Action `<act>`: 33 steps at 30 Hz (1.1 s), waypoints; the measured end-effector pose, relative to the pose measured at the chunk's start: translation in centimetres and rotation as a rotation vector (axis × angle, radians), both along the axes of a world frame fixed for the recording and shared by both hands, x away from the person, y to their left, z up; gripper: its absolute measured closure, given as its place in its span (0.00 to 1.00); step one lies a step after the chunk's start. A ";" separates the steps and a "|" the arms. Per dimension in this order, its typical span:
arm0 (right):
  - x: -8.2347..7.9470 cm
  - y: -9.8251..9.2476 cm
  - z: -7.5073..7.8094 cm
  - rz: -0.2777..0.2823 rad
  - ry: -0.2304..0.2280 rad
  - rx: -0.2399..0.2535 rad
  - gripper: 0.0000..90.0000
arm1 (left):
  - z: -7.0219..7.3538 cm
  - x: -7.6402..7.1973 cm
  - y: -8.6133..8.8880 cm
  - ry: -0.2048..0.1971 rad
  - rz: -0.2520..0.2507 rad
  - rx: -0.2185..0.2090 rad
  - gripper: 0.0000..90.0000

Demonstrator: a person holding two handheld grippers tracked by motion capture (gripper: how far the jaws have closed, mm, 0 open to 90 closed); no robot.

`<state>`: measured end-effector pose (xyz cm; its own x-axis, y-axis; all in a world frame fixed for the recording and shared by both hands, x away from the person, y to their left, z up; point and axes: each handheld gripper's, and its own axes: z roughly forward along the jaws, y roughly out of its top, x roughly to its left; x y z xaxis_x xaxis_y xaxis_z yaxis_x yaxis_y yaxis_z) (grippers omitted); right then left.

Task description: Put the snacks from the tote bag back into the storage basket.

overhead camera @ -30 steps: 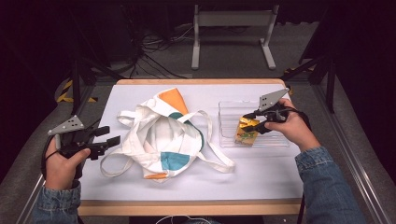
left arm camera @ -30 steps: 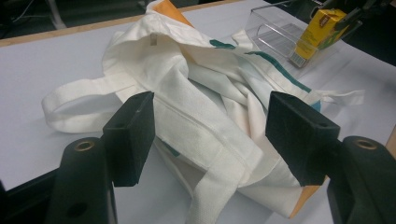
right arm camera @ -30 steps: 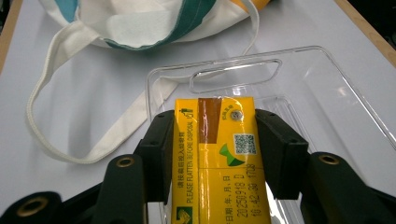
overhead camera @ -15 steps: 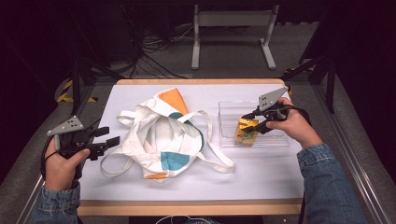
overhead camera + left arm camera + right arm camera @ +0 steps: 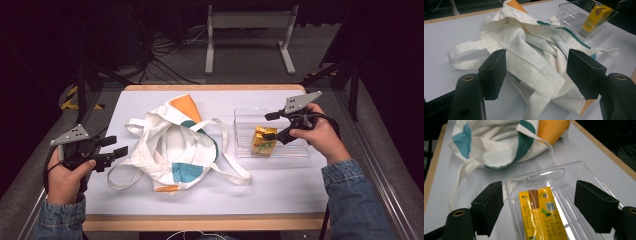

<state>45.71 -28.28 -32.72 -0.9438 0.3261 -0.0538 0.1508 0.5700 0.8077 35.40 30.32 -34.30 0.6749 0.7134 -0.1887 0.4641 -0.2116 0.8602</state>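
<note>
The small yellow drink carton lies in the clear plastic tray on the white table, so that part looks done. The right gripper has just been opening; its jaws stand wide above the carton, not touching it. The left gripper waits half open and empty beside the white cloth bag with teal and orange patches. The carton's small print is too blurry to read.

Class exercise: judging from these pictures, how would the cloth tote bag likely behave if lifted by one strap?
The tote bag lies crumpled and folded, so it would probably sag and hang floppy. Its mouth gapes with little showing inside, so it is likely light. The loose straps might trail or snag.
</note>
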 end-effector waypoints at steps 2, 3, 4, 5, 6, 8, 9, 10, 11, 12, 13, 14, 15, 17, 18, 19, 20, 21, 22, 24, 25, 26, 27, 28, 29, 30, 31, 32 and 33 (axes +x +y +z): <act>-0.5 0.0 0.4 -0.011 -0.011 0.017 0.25 | 0.0 0.0 0.0 0.000 0.000 -0.002 0.37; -0.9 -0.1 0.7 -0.021 -0.018 0.032 0.24 | 0.0 -0.1 0.0 0.004 -0.001 -0.004 0.37; -1.4 -0.2 1.0 -0.034 -0.020 0.048 0.24 | 0.0 -0.1 0.0 0.000 -0.005 -0.003 0.37; -1.7 -0.2 1.2 -0.044 -0.023 0.058 0.23 | 0.0 -0.1 0.0 0.001 -0.004 -0.004 0.37; -2.2 -0.4 1.5 -0.066 -0.030 0.069 0.23 | 0.0 -0.2 0.0 0.000 -0.003 -0.004 0.36; -3.1 -0.8 2.0 -0.112 -0.033 0.087 0.23 | 0.1 -0.3 -0.1 -0.005 -0.008 -0.001 0.36; -3.5 -1.0 2.1 -0.130 -0.039 0.094 0.23 | 0.1 -0.3 -0.1 -0.009 -0.009 0.001 0.36; -3.9 -1.3 2.3 -0.150 -0.038 0.103 0.23 | 0.1 -0.3 -0.1 -0.010 -0.012 0.002 0.36; -4.4 -1.6 2.5 -0.176 -0.036 0.110 0.23 | 0.1 -0.3 -0.2 -0.009 -0.010 0.002 0.36; -4.4 -1.6 2.5 -0.176 -0.036 0.110 0.23 | 0.1 -0.3 -0.2 -0.009 -0.010 0.002 0.36; -4.8 -1.9 2.7 -0.195 -0.038 0.110 0.22 | 0.0 -0.3 -0.2 -0.014 -0.010 0.006 0.36; -5.5 -2.3 3.0 -0.218 -0.042 0.109 0.22 | 0.0 -0.4 -0.2 -0.019 -0.012 0.009 0.35; -6.0 -2.6 3.1 -0.231 -0.041 0.118 0.22 | 0.0 -0.5 -0.2 -0.021 -0.011 0.004 0.35; -6.9 -3.3 3.4 -0.251 -0.052 0.138 0.22 | 0.2 -0.7 -0.1 -0.040 -0.017 0.004 0.35; -7.3 -3.6 3.4 -0.262 -0.054 0.143 0.22 | 0.2 -0.9 -0.1 -0.042 -0.016 0.006 0.35; -7.7 -3.9 3.5 -0.273 -0.052 0.148 0.22 | 0.2 -1.0 0.0 -0.046 -0.014 0.007 0.34; -8.1 -4.1 3.4 -0.287 -0.053 0.150 0.22 | 0.2 -1.1 0.0 -0.048 -0.013 0.007 0.34; -8.4 -4.4 3.4 -0.301 -0.054 0.152 0.21 | 0.1 -1.1 0.0 -0.046 -0.012 0.007 0.34; -8.7 -4.5 3.4 -0.315 -0.055 0.155 0.21 | 0.0 -1.2 0.0 -0.045 -0.010 0.009 0.34; -9.5 -4.9 3.2 -0.340 -0.058 0.149 0.20 | -0.2 -1.3 0.0 -0.041 -0.004 0.012 0.33; -9.9 -5.1 3.2 -0.354 -0.060 0.156 0.20 | -0.3 -1.5 0.0 -0.040 -0.003 0.011 0.33; -10.2 -5.2 3.0 -0.366 -0.062 0.164 0.19 | -0.3 -1.6 0.0 -0.039 -0.002 0.010 0.32; -10.5 -5.4 2.8 -0.376 -0.057 0.164 0.18 | -0.4 -1.7 0.1 -0.049 -0.001 0.012 0.32; -10.7 -5.4 2.5 -0.379 -0.054 0.162 0.17 | -0.4 -1.9 0.1 -0.047 0.000 0.012 0.32; -10.9 -5.5 2.3 -0.384 -0.044 0.161 0.17 | -0.4 -2.0 0.1 -0.053 0.002 0.013 0.32; -11.0 -5.6 1.9 -0.389 -0.035 0.165 0.17 | -0.5 -2.2 0.1 -0.054 0.005 0.012 0.32; -11.2 -5.6 1.6 -0.396 -0.034 0.165 0.17 | -0.6 -2.3 0.1 -0.052 0.010 0.013 0.31; -11.2 -5.7 1.3 -0.401 -0.030 0.168 0.17 | -0.7 -2.5 0.2 -0.058 0.013 0.014 0.30; -11.3 -5.7 0.9 -0.407 -0.025 0.172 0.17 | -0.9 -2.6 0.2 -0.060 0.015 0.006 0.28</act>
<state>34.41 -34.02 -31.81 -0.7358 0.6771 0.0126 0.3148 0.3255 0.8916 32.76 30.53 -35.21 0.6738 0.7247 -0.1443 0.4153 -0.2100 0.8851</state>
